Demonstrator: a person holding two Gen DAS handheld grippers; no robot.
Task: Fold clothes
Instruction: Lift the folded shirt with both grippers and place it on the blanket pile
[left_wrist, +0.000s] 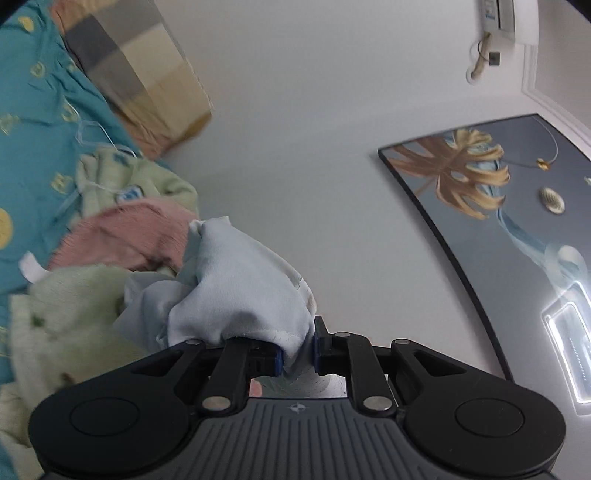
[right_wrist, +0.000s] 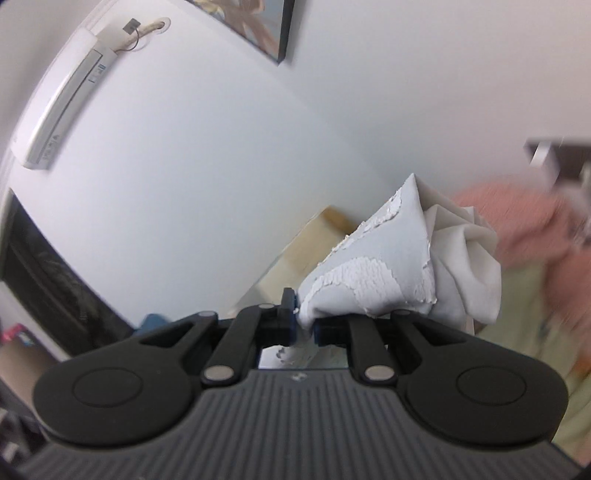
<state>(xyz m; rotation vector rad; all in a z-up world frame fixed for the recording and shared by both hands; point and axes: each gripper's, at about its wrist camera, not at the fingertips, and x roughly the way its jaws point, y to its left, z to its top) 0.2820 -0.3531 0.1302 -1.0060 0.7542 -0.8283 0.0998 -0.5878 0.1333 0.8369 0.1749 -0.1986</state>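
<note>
Here, left gripper (left_wrist: 298, 356) clamped on a bunched fold of the pale grey garment (left_wrist: 236, 291), right gripper (right_wrist: 304, 328) pinched on another part of it (right_wrist: 388, 273), cloth raised off the bed. Beyond, pink garment (left_wrist: 125, 236) and pale green garments (left_wrist: 74, 317) heaped on teal bedding (left_wrist: 33, 122). Farther back, white wall (left_wrist: 295, 110), framed picture (left_wrist: 498, 206), air conditioner (right_wrist: 59, 107)

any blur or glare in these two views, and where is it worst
Left wrist view: glare blows out the lower right of the framed picture; the pink garment is slightly smeared, and the wall bends with fisheye distortion. Right wrist view: heavy motion blur on the pink garment at right, while the pale garment stays sharp.
</note>
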